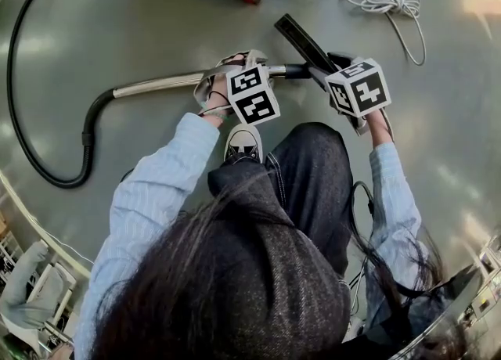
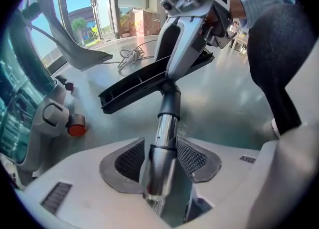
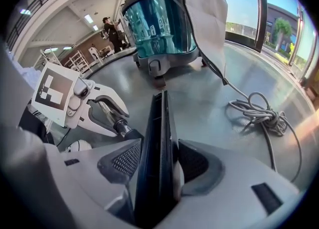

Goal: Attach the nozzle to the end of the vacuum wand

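Now you are mating nozzle to wand, both grippers loaded
Your left gripper [image 2: 159, 166] is clamped round the vacuum wand [image 2: 165, 128], which runs out ahead of its jaws; your right gripper [image 3: 157, 168] pinches the flat black nozzle [image 3: 160, 123] edge-on. The nozzle's collar [image 2: 170, 101] meets the wand's tip just beyond the left jaws; how far home it sits is unclear. Next, likely, press it along the wand's axis while the left holds firm

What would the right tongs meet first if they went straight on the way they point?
Probably the vacuum: the right tongs, shut on the nozzle, aim roughly at its base. The nozzle tip would arrive before the tongs; depth is unclear.
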`<control>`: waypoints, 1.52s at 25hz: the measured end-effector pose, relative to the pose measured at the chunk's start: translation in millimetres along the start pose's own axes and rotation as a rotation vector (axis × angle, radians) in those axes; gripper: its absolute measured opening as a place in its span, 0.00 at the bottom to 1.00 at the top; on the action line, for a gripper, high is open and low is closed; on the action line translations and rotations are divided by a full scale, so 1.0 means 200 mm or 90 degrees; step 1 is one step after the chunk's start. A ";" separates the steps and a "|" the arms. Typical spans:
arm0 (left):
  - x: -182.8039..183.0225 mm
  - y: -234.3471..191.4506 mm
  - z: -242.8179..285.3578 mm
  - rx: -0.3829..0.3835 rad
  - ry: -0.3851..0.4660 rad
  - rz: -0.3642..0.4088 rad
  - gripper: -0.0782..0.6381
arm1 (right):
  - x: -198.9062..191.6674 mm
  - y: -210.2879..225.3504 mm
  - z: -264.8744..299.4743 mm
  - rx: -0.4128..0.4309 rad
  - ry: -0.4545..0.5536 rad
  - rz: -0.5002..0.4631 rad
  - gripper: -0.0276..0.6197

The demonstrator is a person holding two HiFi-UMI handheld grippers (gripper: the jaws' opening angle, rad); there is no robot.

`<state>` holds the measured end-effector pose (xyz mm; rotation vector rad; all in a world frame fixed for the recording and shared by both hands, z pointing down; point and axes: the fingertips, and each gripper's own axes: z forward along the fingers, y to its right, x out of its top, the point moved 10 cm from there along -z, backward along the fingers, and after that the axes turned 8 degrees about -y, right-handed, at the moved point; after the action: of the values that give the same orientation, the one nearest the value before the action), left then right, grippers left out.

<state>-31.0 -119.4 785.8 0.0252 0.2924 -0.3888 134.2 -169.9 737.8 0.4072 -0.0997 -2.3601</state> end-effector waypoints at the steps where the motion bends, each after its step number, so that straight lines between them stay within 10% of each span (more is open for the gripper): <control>1: -0.01 0.00 -0.02 0.013 -0.002 0.000 0.37 | 0.00 0.00 0.00 0.001 0.003 -0.006 0.38; 10: -0.50 -0.06 -0.19 0.066 -0.122 0.047 0.37 | -0.07 0.03 -0.13 0.057 -0.019 -0.060 0.38; 27: -0.64 -0.10 -0.09 0.012 -0.120 0.018 0.37 | -0.06 0.12 0.02 0.367 0.025 0.217 0.38; 38: -0.60 -0.09 -0.08 -0.017 -0.116 0.105 0.35 | 0.03 0.09 0.02 0.319 0.012 0.126 0.38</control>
<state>-148.7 -90.5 805.4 -0.0116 0.1145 -0.2221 140.9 -186.7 743.1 0.6254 -0.6984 -2.1177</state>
